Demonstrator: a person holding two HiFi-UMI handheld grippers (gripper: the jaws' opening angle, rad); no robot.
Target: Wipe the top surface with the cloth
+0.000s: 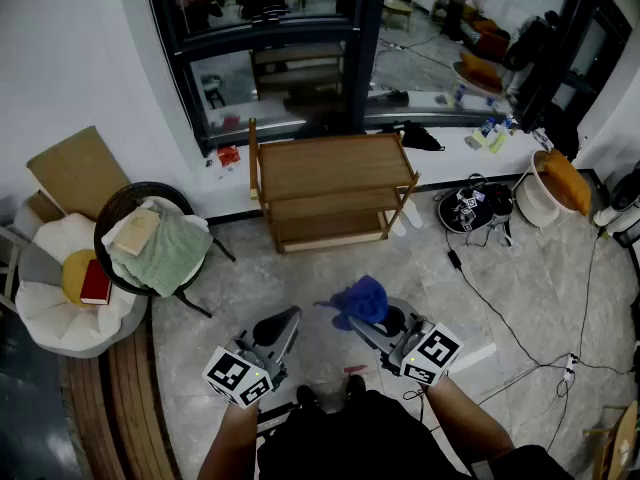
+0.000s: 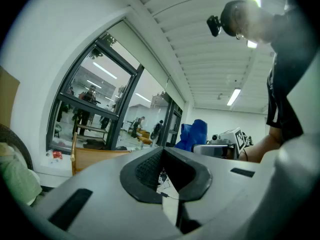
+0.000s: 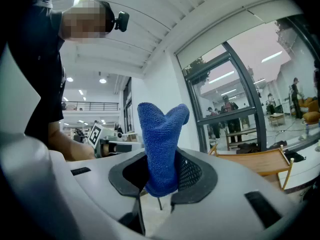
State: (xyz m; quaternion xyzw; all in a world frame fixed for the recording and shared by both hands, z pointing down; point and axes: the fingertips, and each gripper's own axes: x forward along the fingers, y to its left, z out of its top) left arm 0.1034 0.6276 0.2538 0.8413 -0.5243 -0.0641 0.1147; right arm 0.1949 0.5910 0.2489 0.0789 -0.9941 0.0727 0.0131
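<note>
The cloth [image 3: 159, 149] is blue, shelf [image 1: 330, 165] brown, towel [image 1: 165, 256] green, floor [image 1: 300, 278] grey.

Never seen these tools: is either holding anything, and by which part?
The right gripper pinches a blue cloth by one bunched end; the rest sticks out. The left gripper is empty, jaws together.

A grey marbled tile floor [image 1: 300, 278] carries a three-tier wooden shelf unit [image 1: 333, 168], which stands against the wall below the window. Left of it on the tiles stand a round dark chair [image 1: 128, 196] and, just beside that, a white padded seat [image 1: 45, 318]. To the right, black cables [image 1: 487, 308] trail across the floor near a white bucket [image 1: 530, 203].
</note>
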